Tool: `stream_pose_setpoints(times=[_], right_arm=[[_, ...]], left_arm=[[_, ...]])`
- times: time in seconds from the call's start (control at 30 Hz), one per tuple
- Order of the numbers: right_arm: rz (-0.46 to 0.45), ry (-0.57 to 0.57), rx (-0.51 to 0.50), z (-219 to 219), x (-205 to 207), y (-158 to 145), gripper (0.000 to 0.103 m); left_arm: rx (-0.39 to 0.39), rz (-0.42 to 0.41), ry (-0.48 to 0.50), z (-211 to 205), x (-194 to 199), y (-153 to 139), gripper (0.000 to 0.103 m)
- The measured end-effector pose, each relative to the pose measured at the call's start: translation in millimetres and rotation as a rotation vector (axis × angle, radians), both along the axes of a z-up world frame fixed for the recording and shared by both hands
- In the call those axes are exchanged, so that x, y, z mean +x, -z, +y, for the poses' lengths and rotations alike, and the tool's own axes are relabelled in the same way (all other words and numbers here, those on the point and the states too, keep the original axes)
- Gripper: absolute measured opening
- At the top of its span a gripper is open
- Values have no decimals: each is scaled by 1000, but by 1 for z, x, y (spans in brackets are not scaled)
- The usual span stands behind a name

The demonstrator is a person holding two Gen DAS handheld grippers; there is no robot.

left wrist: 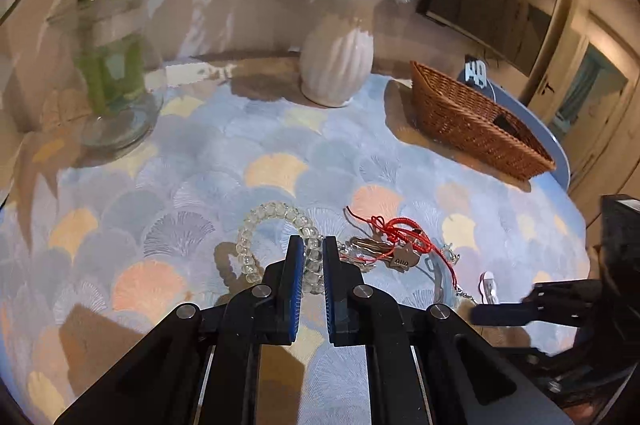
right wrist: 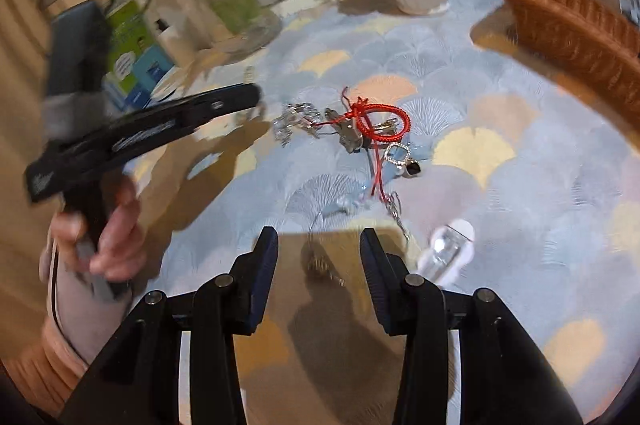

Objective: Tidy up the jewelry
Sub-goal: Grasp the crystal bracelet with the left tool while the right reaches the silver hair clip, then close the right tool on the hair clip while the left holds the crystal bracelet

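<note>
A clear bead bracelet (left wrist: 256, 221) lies on the patterned tablecloth (left wrist: 200, 153), and my left gripper (left wrist: 313, 247) is shut on its right side. Right of it is a tangle: a red cord bracelet (left wrist: 400, 229) (right wrist: 384, 123), a metal key-like charm (left wrist: 398, 259) (right wrist: 352, 139) and a thin silver chain (right wrist: 396, 209). A ring with a dark stone (right wrist: 402, 157) lies beside the cord. My right gripper (right wrist: 319, 235) hangs open just short of the tangle, with only the chain's end on the cloth below the gap. A small clear and white piece (right wrist: 448, 245) lies by its right finger.
A wicker basket (left wrist: 472, 121) (right wrist: 576, 37) sits at the right rear of the table. A white ribbed vase (left wrist: 336, 65) with flowers and a glass vase (left wrist: 112, 65) with green stems stand at the back. A green and blue box (right wrist: 136, 53) stands far left. A hand (right wrist: 112, 225) holds the left gripper.
</note>
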State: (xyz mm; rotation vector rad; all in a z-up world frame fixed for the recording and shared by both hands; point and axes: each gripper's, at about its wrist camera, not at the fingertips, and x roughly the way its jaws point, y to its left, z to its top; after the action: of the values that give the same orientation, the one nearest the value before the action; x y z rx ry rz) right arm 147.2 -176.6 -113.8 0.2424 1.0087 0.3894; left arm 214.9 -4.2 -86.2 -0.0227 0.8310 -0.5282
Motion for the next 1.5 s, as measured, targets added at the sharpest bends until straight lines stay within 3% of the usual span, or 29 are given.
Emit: stream_pose_setpoints(times=[0.27, 0.33, 0.4, 0.43, 0.47, 0.73, 0.9, 0.93, 0.97, 1.13, 1.2, 1.3, 1.37, 1.43, 1.5], right_arm=[[61, 174, 61, -6, 30, 6, 46], [43, 180, 5, 4, 31, 5, 46], [17, 178, -66, 12, 30, 4, 38], [1, 187, -118, 16, 28, 4, 28], [-7, 189, -142, 16, 26, 5, 28], [12, 122, -58, 5, 5, 1, 27], [12, 42, 21, 3, -18, -10, 27], [0, 28, 27, 3, -23, -13, 9], [-3, 12, 34, 4, -27, -17, 3], [-24, 6, 29, -2, -40, -24, 3], [-14, -3, 39, -4, -41, -21, 5], [1, -63, 78, 3, -46, -19, 18], [-10, -129, 100, 15, -54, -19, 48], [-49, -197, 67, 34, -65, -18, 51], [-90, -252, -41, 56, -71, -13, 51]], left_arm=[[-34, -4, -6, 6, -2, -5, 9], [-42, -5, -2, 6, -4, -7, 9], [-45, -8, -1, 7, -5, -7, 9], [-47, -9, -1, 7, -6, -8, 9], [-51, -12, 1, 7, -7, -9, 9], [-87, -15, 12, 11, -11, -13, 9], [-161, 50, 44, 16, -5, -8, 9], [-168, 52, 43, 17, -4, -8, 9], [-172, 54, 45, 17, -5, -8, 9], [-177, 63, 58, 14, -5, -5, 9], [-169, 67, 58, 13, -4, -3, 9], [-168, 63, 49, 14, -4, -3, 9], [-176, 61, 40, 16, -3, -3, 9], [-184, 64, 31, 19, -2, -3, 9], [-185, 65, 20, 21, -1, -3, 9]])
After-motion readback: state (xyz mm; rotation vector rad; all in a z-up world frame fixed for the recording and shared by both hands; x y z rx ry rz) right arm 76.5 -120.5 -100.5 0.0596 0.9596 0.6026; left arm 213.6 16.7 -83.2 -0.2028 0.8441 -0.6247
